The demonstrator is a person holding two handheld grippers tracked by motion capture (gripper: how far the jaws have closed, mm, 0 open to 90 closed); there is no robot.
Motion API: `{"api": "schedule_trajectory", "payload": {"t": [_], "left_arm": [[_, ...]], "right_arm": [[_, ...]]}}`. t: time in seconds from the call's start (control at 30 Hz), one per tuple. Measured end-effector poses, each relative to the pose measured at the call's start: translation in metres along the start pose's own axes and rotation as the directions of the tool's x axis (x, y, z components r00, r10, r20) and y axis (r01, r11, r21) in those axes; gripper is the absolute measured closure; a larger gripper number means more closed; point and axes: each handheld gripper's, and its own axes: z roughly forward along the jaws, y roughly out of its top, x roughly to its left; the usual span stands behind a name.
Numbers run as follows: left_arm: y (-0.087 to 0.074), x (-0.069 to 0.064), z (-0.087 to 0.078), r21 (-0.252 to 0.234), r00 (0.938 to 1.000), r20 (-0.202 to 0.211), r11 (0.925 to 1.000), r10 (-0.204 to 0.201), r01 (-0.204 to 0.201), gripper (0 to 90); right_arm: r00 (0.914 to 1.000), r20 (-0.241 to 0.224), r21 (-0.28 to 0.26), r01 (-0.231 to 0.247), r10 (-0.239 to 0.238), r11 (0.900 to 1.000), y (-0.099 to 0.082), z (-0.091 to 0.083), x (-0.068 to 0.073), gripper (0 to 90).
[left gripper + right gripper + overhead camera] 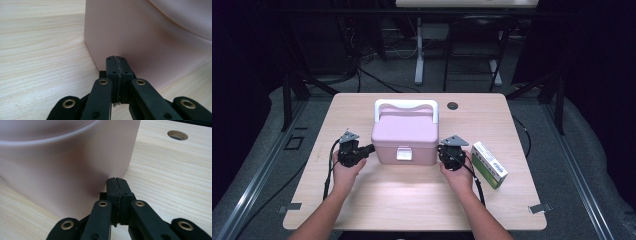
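Pink box (405, 135) on table (412, 200), left gripper (371, 148) clenched empty at its left side, right gripper (440, 149) clenched empty at its right

We see a pink box (405, 136) of smooth, matt plastic with a white plastic handle (406, 104) and a white clasp (404, 153). The bench (412, 200) looks like pale wood with a fine grain and a soft sheen. The fingers (111, 72) are matt black plastic with brass-coloured metal rivets. The green-and-white carton (488, 164) looks like printed cardboard.
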Motion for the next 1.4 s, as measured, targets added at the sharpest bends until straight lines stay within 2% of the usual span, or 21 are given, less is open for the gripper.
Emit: {"api": "schedule_trajectory", "payload": {"t": [0.07,0.27,0.57,0.77,0.93,1.07,1.13,1.4], "left_arm": [[-0.001,-0.003,-0.001,0.001,1.0000,0.002,1.0000,0.003,-0.003,89.9],[-0.006,-0.010,-0.006,0.010,1.0000,0.003,0.9999,0.009,-0.009,89.9],[-0.008,-0.011,-0.010,0.018,0.9999,0.010,0.9998,-0.003,0.003,89.9],[-0.009,-0.012,-0.014,0.038,0.9996,0.024,0.9992,0.015,-0.016,89.9],[-0.010,-0.017,-0.017,0.041,0.9995,0.000,0.9986,0.031,-0.031,89.9],[-0.012,-0.019,-0.020,0.042,0.9993,0.005,0.9984,0.037,-0.037,89.9],[-0.014,-0.020,-0.021,0.042,0.9998,0.012,0.9989,0.018,-0.018,89.9],[-0.017,-0.022,-0.027,0.051,0.9997,0.021,0.9986,0.009,-0.010,89.9]], "right_arm": [[1.0000,0.000,0.008,-0.010,0.010,0.9999,-0.001,-0.003,0.000,90.0],[0.9999,0.012,0.034,0.001,-0.002,0.9994,-0.004,-0.012,0.002,90.0],[0.9999,0.007,0.039,0.010,-0.011,0.9992,-0.006,-0.017,0.004,90.0],[0.9999,-0.001,0.040,0.012,-0.012,0.9991,-0.008,-0.020,0.005,90.0],[0.9999,-0.002,0.044,0.015,-0.015,0.9989,-0.009,-0.022,0.006,90.0],[0.9999,-0.002,0.053,0.017,-0.017,0.9985,-0.010,-0.025,0.007,90.0],[0.9997,-0.002,0.063,0.024,-0.024,0.9977,-0.010,-0.027,0.008,90.0],[0.9997,-0.005,0.068,0.026,-0.025,0.9974,-0.013,-0.032,0.012,90.0]]}}
